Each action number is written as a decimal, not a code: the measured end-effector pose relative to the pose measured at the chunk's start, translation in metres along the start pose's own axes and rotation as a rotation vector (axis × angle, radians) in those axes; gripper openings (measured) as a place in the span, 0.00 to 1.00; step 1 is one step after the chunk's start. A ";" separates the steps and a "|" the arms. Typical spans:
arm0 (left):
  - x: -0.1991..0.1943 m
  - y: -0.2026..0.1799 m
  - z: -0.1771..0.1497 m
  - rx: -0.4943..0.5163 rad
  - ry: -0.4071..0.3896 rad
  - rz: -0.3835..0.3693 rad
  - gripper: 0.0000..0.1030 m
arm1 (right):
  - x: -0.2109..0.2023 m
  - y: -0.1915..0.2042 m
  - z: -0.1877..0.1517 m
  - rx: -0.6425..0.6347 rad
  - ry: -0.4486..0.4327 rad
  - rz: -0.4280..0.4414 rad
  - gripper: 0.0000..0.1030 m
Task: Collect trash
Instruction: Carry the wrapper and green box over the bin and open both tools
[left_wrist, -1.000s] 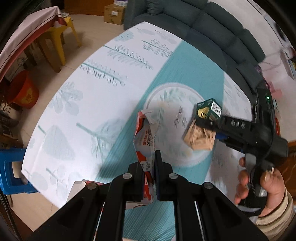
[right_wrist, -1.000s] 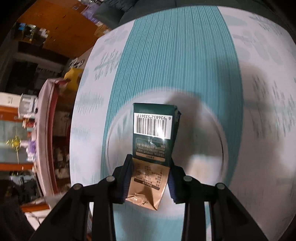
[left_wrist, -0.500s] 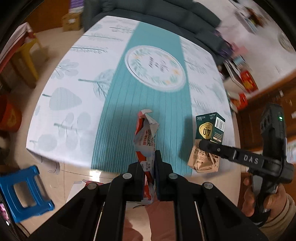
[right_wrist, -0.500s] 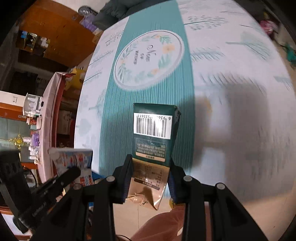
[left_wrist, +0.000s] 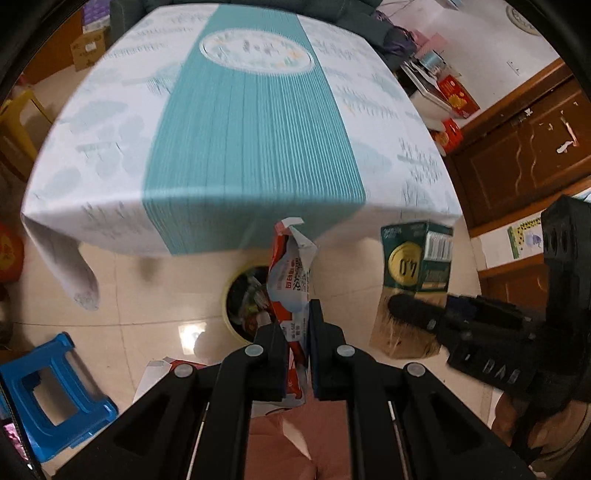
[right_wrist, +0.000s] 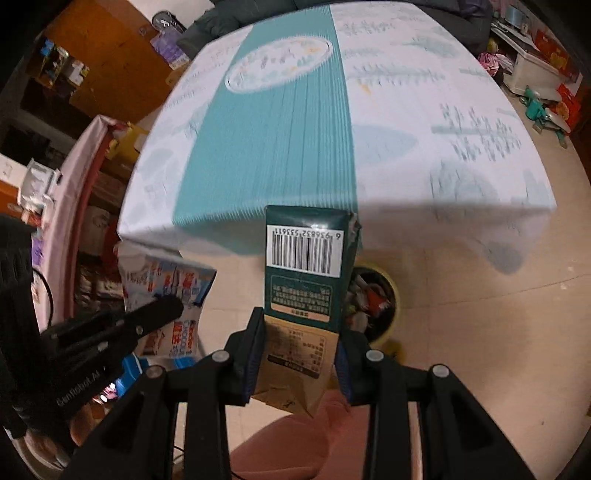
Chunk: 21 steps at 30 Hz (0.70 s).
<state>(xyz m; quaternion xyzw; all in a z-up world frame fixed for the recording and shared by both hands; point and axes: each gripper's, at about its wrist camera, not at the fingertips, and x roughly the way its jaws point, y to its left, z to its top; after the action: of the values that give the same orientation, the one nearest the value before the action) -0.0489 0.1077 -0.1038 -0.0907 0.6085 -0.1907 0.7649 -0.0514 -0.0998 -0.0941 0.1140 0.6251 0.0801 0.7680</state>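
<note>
My left gripper (left_wrist: 297, 328) is shut on a flattened red and white snack wrapper (left_wrist: 291, 273) and holds it in the air over a yellow-rimmed trash bin (left_wrist: 231, 295) on the floor. My right gripper (right_wrist: 299, 325) is shut on a green and tan carton (right_wrist: 306, 273) with a barcode. That carton also shows in the left wrist view (left_wrist: 417, 266), right of the wrapper. The bin shows in the right wrist view (right_wrist: 384, 295), behind the carton, with trash inside. The wrapper shows there at the left (right_wrist: 170, 291).
The table with a white and teal cloth (left_wrist: 240, 122) lies beyond the bin. A blue stool (left_wrist: 51, 387) stands on the floor at the left. A wooden cabinet (left_wrist: 517, 147) is at the right. A white box (left_wrist: 162, 373) lies on the floor near me.
Both grippers have pulled back from above the table to past its near edge, each with its item. The trash bin on the floor has come into view below them.
</note>
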 end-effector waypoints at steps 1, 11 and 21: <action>0.009 0.001 -0.004 -0.010 0.006 -0.010 0.06 | 0.007 -0.003 -0.007 -0.001 0.013 -0.008 0.33; 0.130 0.014 -0.036 -0.055 0.082 -0.010 0.06 | 0.121 -0.076 -0.052 0.082 0.116 -0.030 0.33; 0.246 0.041 -0.050 -0.075 0.104 0.051 0.10 | 0.238 -0.136 -0.057 0.125 0.138 0.020 0.33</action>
<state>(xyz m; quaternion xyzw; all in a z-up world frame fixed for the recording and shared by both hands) -0.0434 0.0502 -0.3517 -0.0938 0.6561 -0.1525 0.7331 -0.0606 -0.1625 -0.3667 0.1624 0.6793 0.0563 0.7135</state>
